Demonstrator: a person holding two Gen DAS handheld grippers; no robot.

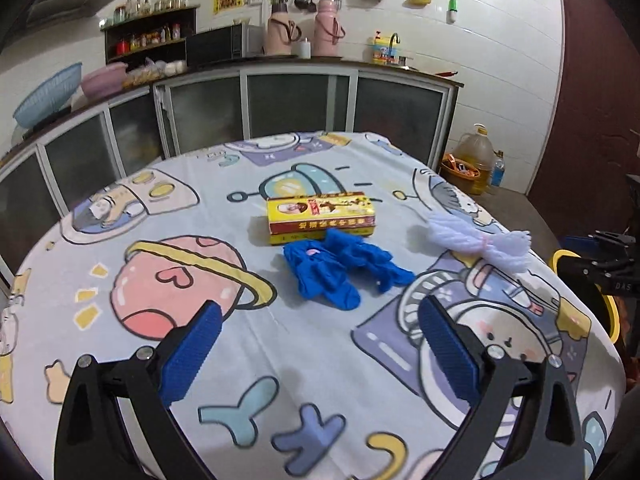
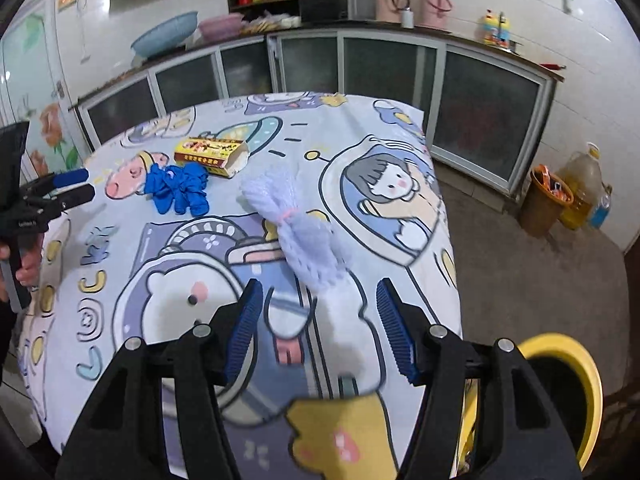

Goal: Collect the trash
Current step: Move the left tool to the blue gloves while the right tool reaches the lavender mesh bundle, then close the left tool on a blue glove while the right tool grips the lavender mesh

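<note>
On the cartoon tablecloth lie crumpled blue gloves (image 1: pixel 340 268), a yellow and red carton (image 1: pixel 321 217) just behind them, and a white foam net sleeve (image 1: pixel 480 242) to the right. My left gripper (image 1: pixel 320 316) is open and empty, just short of the gloves. My right gripper (image 2: pixel 318 300) is open and empty, its fingertips at the near end of the net sleeve (image 2: pixel 296 224). The right wrist view also shows the gloves (image 2: pixel 178 188), the carton (image 2: pixel 210 154) with its end open, and the left gripper (image 2: pixel 76 186) at far left.
A yellow-rimmed bin (image 2: pixel 560 392) stands below the table's right edge; it also shows in the left wrist view (image 1: pixel 592 292). On the floor by the cabinets are an orange basket (image 2: pixel 546 200), an oil jug (image 2: pixel 584 188) and a bottle.
</note>
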